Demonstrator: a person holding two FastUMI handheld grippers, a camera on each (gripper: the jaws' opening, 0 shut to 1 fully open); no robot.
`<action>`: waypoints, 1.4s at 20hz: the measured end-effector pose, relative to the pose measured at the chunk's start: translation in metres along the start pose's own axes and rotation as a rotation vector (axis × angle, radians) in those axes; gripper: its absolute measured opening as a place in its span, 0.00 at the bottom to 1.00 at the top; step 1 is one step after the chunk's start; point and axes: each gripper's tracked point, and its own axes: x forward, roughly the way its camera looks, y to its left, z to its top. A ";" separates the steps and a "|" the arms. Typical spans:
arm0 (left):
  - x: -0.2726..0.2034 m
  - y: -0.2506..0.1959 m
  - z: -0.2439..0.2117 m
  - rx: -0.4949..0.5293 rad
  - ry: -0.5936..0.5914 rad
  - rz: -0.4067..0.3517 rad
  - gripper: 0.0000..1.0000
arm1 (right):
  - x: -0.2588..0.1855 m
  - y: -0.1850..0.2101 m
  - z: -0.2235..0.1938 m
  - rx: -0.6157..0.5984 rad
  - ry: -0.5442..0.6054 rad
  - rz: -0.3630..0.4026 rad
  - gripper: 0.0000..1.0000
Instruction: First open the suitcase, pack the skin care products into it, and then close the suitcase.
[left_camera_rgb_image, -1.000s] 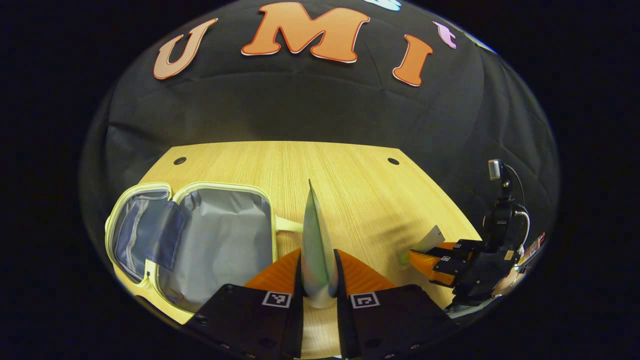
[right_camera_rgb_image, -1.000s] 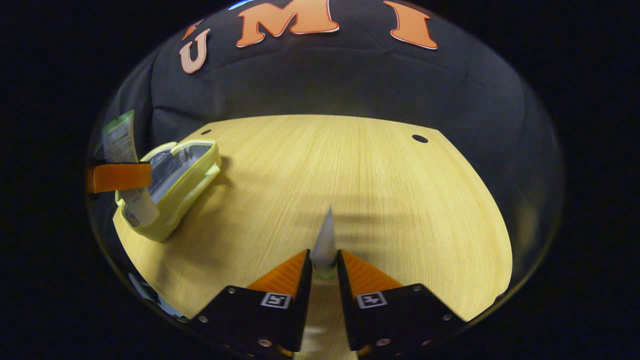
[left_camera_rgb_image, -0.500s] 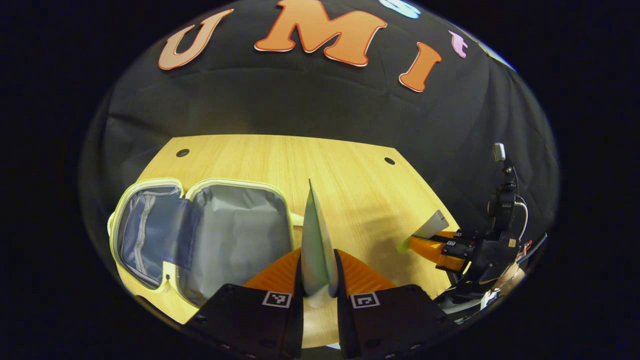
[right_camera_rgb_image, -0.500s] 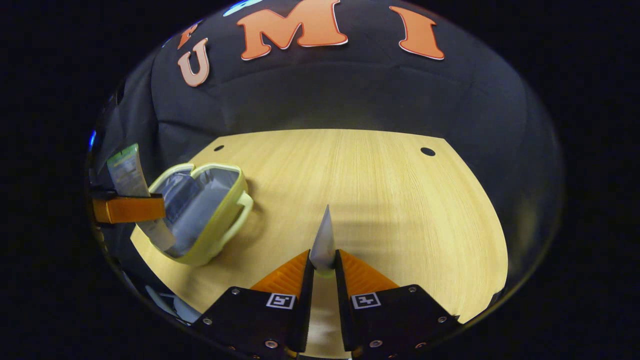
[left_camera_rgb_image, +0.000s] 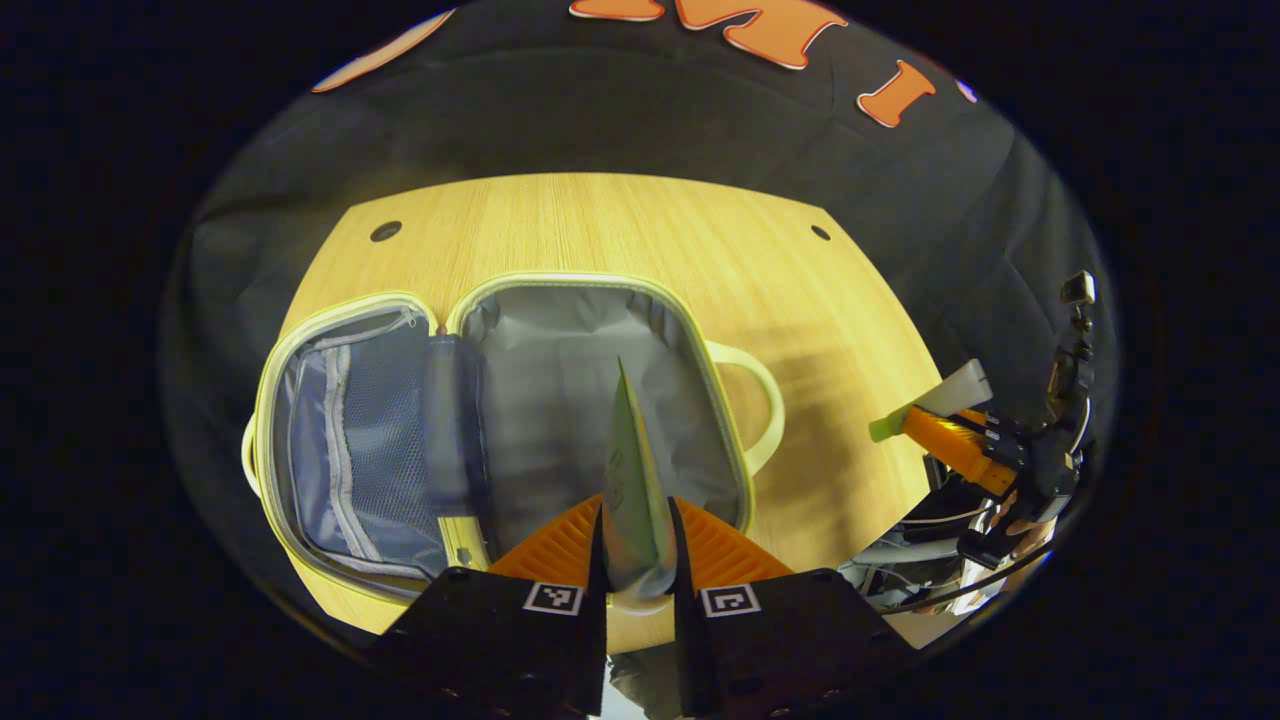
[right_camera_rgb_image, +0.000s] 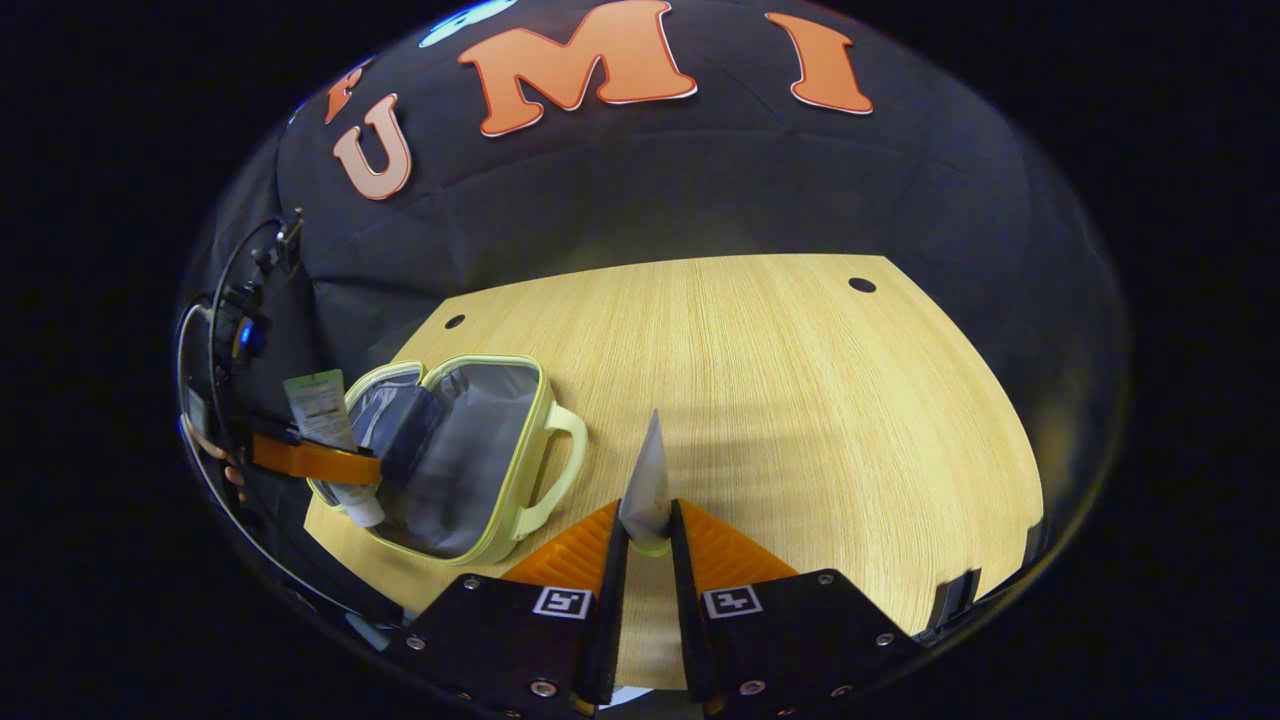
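A pale yellow suitcase lies open on the wooden table, its grey lining and mesh pocket showing; it also shows in the right gripper view as the suitcase. My left gripper is shut on a green-and-white tube held upright over the right half of the case. My right gripper is shut on a small grey tube above the bare table, right of the case. The left gripper with its tube shows at far left; the right gripper shows at far right.
The table has cable holes near its far corners. The black cloth wall rises behind it. A hand and cables show under the right gripper at the table's right edge. Bare wood stretches right of the case.
My left gripper has moved forward and tilted down, so the tube now hangs over the open case. The right gripper has drifted left toward the case, still holding its tube.
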 end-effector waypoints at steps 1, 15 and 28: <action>0.013 0.008 0.003 0.009 0.030 0.008 0.29 | -0.002 0.000 -0.003 0.004 0.007 -0.014 0.27; 0.033 0.039 0.031 0.123 0.007 0.107 0.99 | -0.013 0.006 0.007 0.070 -0.009 -0.063 0.27; -0.116 0.116 0.045 -0.014 -0.428 0.266 0.99 | -0.022 0.125 0.121 -0.126 -0.064 0.169 0.27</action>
